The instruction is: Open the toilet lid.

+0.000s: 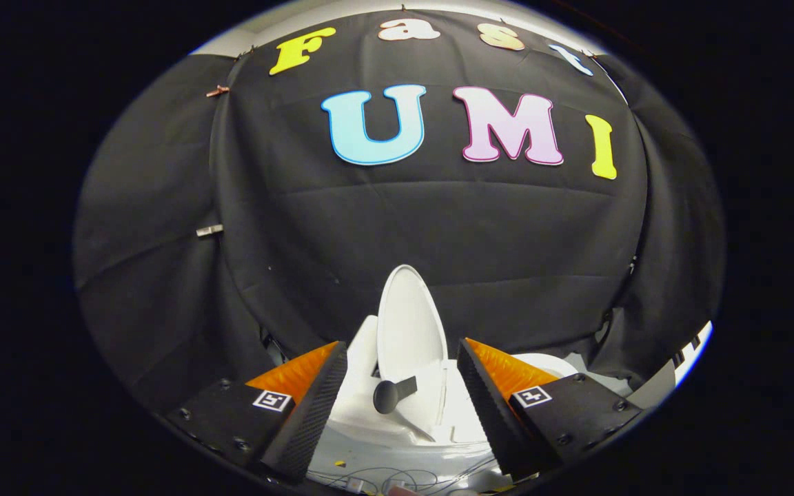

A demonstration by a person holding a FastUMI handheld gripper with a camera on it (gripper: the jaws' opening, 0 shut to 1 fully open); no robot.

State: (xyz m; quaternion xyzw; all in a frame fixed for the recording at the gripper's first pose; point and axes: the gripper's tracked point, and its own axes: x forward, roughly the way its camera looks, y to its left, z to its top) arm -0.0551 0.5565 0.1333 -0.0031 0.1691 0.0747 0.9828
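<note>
Toilet lid (411,324): white, oval, raised upright, standing edge-on over the white toilet (362,420), with a dark knob handle (389,395) near its base.

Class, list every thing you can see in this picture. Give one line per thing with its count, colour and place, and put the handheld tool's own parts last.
toilet lid: one, white, raised upright, just beyond the claw's fingers and between them.
toilet body: one, white, below the lid, between the fingers.
knob handle: one, black, sticking out at the foot of the lid, between the fingers.
black cloth wall: one, black, behind the toilet.
thin wires: a few, pale, lying on the white surface nearest the camera.
clips: two, one metallic and one coppery, on the cloth's left fold.
claw: one, fingers open, spread either side of the lid, holding nothing.
</note>
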